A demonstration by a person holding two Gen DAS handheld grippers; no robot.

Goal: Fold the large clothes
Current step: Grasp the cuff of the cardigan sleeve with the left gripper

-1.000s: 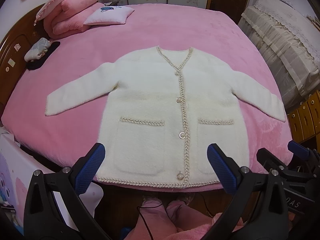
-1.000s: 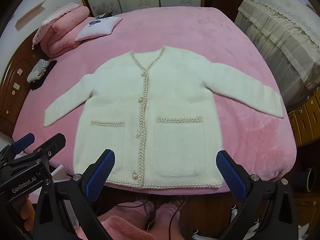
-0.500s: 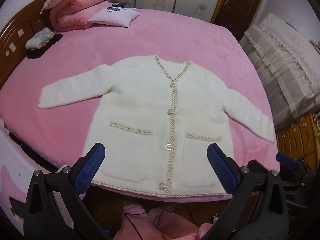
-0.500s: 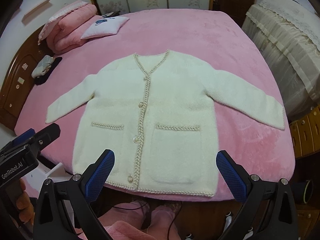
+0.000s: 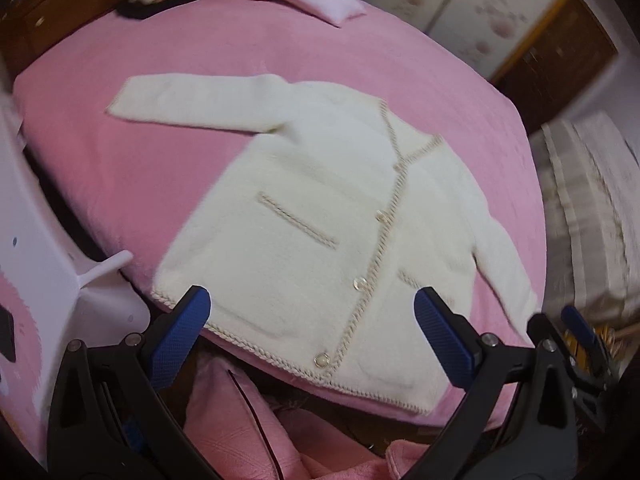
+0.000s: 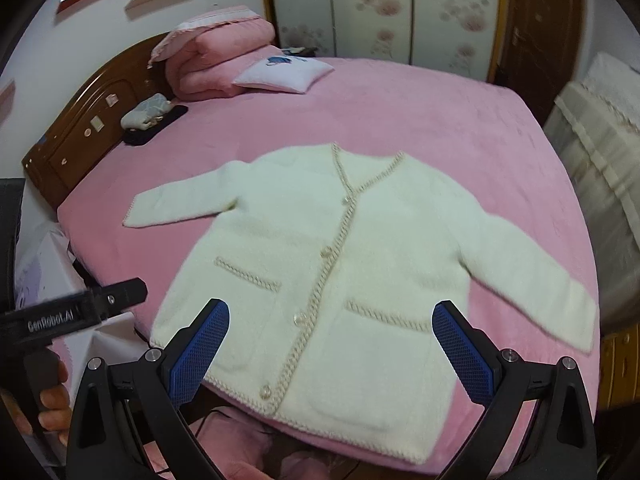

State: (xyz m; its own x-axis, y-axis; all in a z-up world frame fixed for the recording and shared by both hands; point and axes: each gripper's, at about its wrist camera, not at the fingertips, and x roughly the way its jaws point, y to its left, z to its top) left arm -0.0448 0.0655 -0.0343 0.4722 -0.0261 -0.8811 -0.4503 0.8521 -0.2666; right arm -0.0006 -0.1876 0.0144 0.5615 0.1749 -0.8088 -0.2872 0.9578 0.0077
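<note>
Both wrist views have swung leftward since a second ago. Left claw (image 5: 310, 334) and right claw (image 6: 330, 354) hover spread, empty, above the hem of a cream cardigan (image 6: 352, 264) lying flat on the pink bed (image 6: 420, 120). "GenRobot.AI" apparently marks the left unit's housing.

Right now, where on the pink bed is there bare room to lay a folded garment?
Bare pink bedspread lies between the cream buttoned cardigan and the white square cushion, and left of the cardigan's sleeve. The headboard corner is crowded: folded pink quilts, cushion, dark bundle.
</note>
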